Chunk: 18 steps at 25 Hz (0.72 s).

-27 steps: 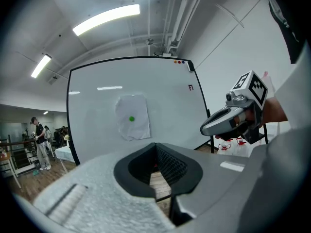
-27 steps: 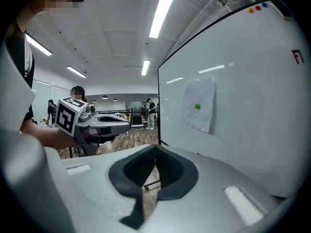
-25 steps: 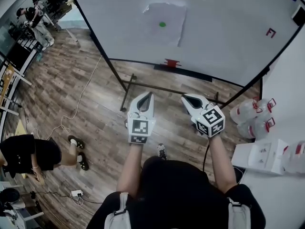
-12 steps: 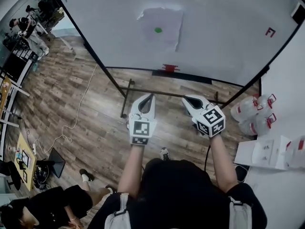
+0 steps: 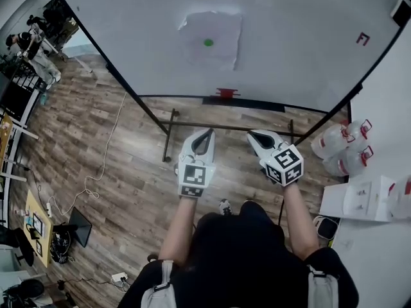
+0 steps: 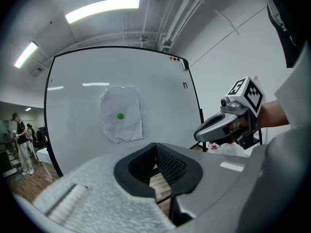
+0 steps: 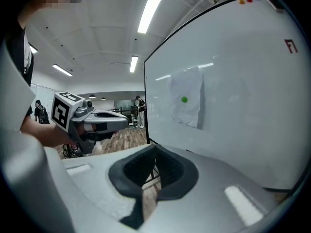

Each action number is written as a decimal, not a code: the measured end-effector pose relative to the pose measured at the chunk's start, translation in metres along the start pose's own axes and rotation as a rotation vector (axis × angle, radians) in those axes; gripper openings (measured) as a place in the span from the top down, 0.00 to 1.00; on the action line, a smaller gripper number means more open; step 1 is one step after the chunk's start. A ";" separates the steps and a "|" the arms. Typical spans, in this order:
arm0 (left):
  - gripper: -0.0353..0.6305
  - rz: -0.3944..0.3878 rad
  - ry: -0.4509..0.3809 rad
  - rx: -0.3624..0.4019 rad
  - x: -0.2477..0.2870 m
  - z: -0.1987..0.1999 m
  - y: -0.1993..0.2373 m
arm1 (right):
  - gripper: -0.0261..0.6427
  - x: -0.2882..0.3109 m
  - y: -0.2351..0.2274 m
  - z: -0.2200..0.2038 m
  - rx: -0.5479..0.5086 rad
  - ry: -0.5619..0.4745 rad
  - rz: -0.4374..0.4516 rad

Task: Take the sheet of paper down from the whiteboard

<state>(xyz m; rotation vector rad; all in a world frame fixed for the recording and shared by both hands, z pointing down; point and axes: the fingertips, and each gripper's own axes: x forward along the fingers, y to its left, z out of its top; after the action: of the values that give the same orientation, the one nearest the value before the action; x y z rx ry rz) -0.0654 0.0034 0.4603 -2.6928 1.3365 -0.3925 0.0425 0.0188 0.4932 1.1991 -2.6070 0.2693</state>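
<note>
A crumpled white sheet of paper [image 5: 210,38] hangs on the whiteboard [image 5: 302,50], pinned by a green magnet [image 5: 208,42]. Both grippers are held side by side above the wood floor, well short of the board and below the sheet. My left gripper [image 5: 204,135] is shut with nothing in it, and so is my right gripper [image 5: 255,136]. In the left gripper view the sheet [image 6: 121,115] shows beyond the shut left gripper [image 6: 156,148], with the right gripper [image 6: 218,126] to one side. The right gripper view shows the sheet [image 7: 188,103] past the right gripper [image 7: 155,160].
The whiteboard stands on a black frame with a floor bar [image 5: 218,127]. A red object [image 5: 226,94] sits at its lower edge. Water jugs [image 5: 340,149] and a white box [image 5: 359,201] lie at the right. Cables [image 5: 103,165] trail on the floor; people [image 5: 32,47] stand far left.
Both grippers and the head have come a little nearer the whiteboard. The crouching person at the lower left has gone out of view. Both grippers stay shut.
</note>
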 end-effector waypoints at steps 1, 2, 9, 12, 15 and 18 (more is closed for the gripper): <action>0.93 -0.002 0.003 -0.005 0.002 -0.001 0.002 | 0.96 0.001 -0.002 0.000 0.006 -0.001 -0.003; 0.93 -0.003 0.005 -0.012 0.004 -0.002 0.004 | 0.96 0.003 -0.004 0.000 0.011 -0.004 -0.004; 0.93 0.008 0.011 -0.028 0.018 -0.004 0.022 | 0.96 0.021 -0.017 0.004 0.023 -0.007 0.004; 0.93 0.018 0.006 -0.030 0.030 -0.001 0.032 | 0.96 0.033 -0.027 0.011 0.023 -0.015 0.012; 0.93 0.018 0.007 -0.029 0.045 0.000 0.040 | 0.96 0.045 -0.039 0.018 0.025 -0.023 0.017; 0.93 0.015 0.012 -0.030 0.060 0.000 0.046 | 0.96 0.056 -0.052 0.021 0.023 -0.019 0.018</action>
<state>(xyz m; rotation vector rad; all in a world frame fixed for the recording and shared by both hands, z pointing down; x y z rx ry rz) -0.0663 -0.0725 0.4615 -2.7068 1.3764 -0.3902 0.0441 -0.0603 0.4933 1.1927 -2.6391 0.2941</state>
